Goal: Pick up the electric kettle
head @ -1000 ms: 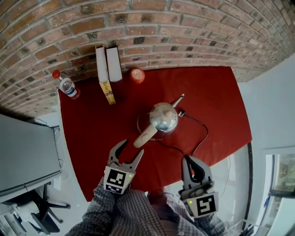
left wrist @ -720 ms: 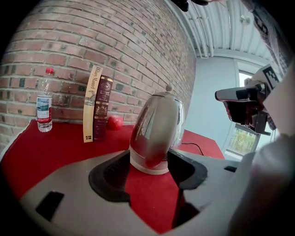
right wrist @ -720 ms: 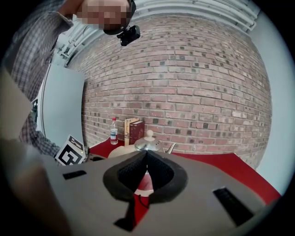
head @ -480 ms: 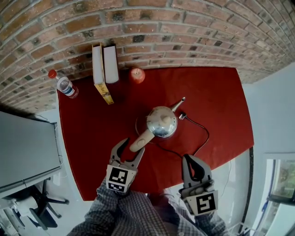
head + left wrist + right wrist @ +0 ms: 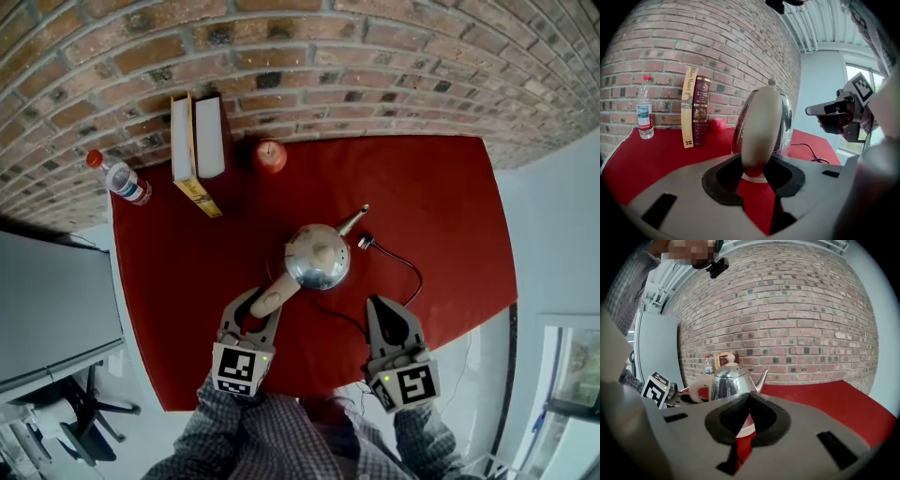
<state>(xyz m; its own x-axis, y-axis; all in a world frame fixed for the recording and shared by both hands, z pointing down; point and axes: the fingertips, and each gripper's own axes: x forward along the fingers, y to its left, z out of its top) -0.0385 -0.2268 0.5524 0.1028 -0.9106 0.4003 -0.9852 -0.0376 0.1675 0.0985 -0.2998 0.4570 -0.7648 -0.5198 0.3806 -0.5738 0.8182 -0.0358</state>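
The chrome electric kettle (image 5: pixel 317 255) stands mid-table on the red cloth (image 5: pixel 441 197), its cream handle (image 5: pixel 270 301) pointing toward me. My left gripper (image 5: pixel 253 309) has that handle between its jaws, which are closing, and the pads touch it on both sides. In the left gripper view the handle (image 5: pixel 761 126) fills the gap of the left gripper (image 5: pixel 757 165), with the kettle body (image 5: pixel 786 123) behind it. My right gripper (image 5: pixel 382 307) is shut and holds nothing, just right of the kettle near the front edge. From the right gripper (image 5: pixel 749 400) the kettle (image 5: pixel 729 383) shows ahead.
Two upright books (image 5: pixel 197 150), a red apple (image 5: pixel 270 157) and a water bottle (image 5: pixel 119 178) line the brick wall (image 5: pixel 375 66) at the back. The kettle's black cord (image 5: pixel 398 267) runs right and loops toward the front edge, close to my right gripper.
The left jaws, wide open around the handle before, have closed in on it. The right gripper has moved forward, closer to the kettle.
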